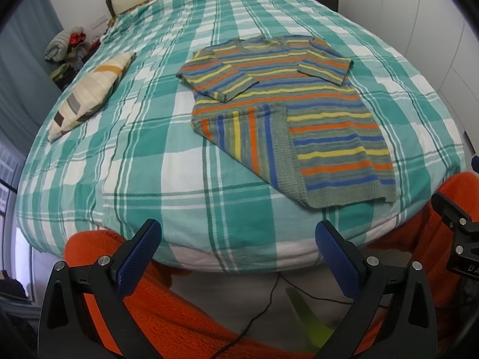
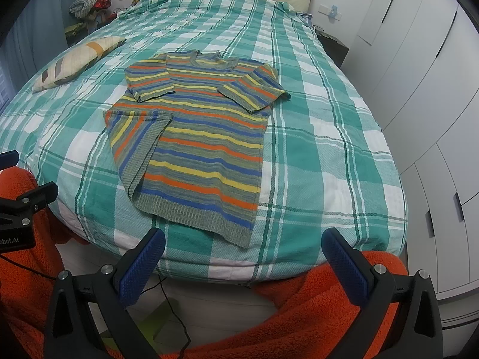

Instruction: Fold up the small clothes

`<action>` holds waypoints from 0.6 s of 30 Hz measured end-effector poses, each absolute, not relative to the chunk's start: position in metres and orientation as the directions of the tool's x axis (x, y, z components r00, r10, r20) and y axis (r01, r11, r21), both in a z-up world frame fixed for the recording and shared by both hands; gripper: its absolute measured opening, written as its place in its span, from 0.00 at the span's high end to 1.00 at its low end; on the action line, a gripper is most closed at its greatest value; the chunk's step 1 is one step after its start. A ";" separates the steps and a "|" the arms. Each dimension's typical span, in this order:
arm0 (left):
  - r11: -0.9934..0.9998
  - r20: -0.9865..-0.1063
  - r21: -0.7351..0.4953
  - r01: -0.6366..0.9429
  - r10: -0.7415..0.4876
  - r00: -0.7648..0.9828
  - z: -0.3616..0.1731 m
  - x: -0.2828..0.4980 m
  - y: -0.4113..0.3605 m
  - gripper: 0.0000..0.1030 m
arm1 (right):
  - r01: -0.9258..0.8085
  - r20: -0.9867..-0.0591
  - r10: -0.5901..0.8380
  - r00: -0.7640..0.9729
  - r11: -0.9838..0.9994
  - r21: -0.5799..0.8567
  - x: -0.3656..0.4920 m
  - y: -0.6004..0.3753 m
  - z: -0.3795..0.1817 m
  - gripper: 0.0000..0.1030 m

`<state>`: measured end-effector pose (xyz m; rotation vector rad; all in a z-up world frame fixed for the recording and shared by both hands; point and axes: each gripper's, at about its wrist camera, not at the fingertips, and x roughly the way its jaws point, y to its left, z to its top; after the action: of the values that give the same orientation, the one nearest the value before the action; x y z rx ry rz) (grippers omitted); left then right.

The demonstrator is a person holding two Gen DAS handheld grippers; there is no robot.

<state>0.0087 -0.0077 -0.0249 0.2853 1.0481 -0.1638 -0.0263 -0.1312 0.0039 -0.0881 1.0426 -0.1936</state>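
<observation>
Right now the striped sweater (image 1: 287,110) lies flat on the bed (image 1: 134,155), both sleeves folded in across the chest and its lower left corner turned over onto the body. Left gripper (image 1: 238,239) hangs off the foot of the bed, jaws wide apart, holding nothing. Right gripper (image 2: 244,248) likewise, jaws apart and empty. A patterned cushion (image 1: 89,92) sits well apart to the left.
</observation>
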 end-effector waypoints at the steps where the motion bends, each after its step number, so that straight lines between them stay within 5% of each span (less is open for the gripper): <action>1: 0.951 -0.871 0.153 0.268 0.002 0.492 -0.025 0.008 -0.008 0.01 | 0.118 -0.849 -0.201 0.489 0.979 -0.164 -0.026 -0.131 0.004 0.00; 9: 0.950 -0.874 0.153 0.271 0.002 0.487 -0.028 0.009 -0.012 0.01 | 0.112 -0.853 -0.192 0.485 0.981 -0.158 -0.026 -0.131 0.002 0.00; 18: 0.950 -0.873 0.150 0.275 -0.003 0.487 -0.028 0.011 -0.015 0.01 | -0.084 -0.830 -0.011 0.557 0.994 -0.069 0.012 -0.145 0.013 0.01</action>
<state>0.0109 -0.0150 -0.0281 0.2861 1.0519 -0.1720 0.0119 -0.1449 0.0129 -0.1051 0.9796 0.0433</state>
